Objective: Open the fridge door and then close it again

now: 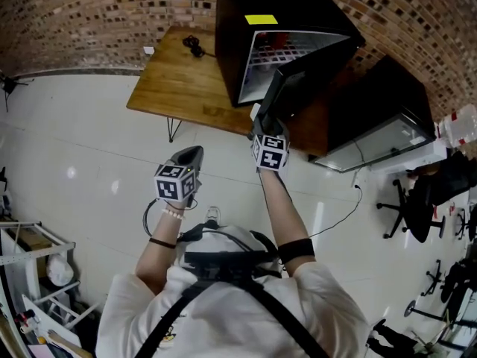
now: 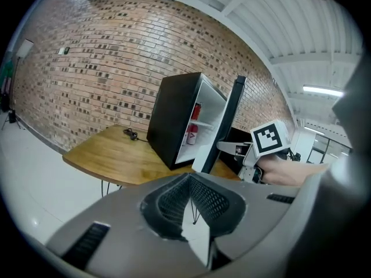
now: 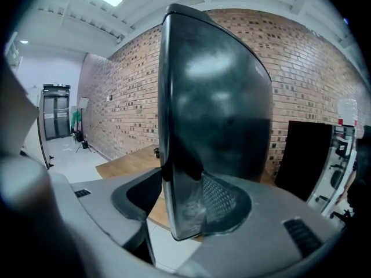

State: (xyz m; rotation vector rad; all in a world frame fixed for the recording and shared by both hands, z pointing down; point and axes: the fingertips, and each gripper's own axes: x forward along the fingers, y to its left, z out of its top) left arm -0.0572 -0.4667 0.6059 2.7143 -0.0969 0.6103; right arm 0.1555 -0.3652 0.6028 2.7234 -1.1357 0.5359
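A wooden worktop [image 1: 175,80] stands against the brick wall on thin metal legs [image 1: 173,129], and a black fridge [image 1: 238,28] sits on it with its door swung open. Left of the fridge, near the wall, a small coil of black cable [image 1: 194,45] lies on the bare wood. Right of the fridge stands a second black box [image 1: 380,103], apparently on the same surface. Below the fridge the pale, glossy floor [image 1: 74,162] carries the worktop's legs, and to the fridge's lower right a black office chair [image 1: 406,200].
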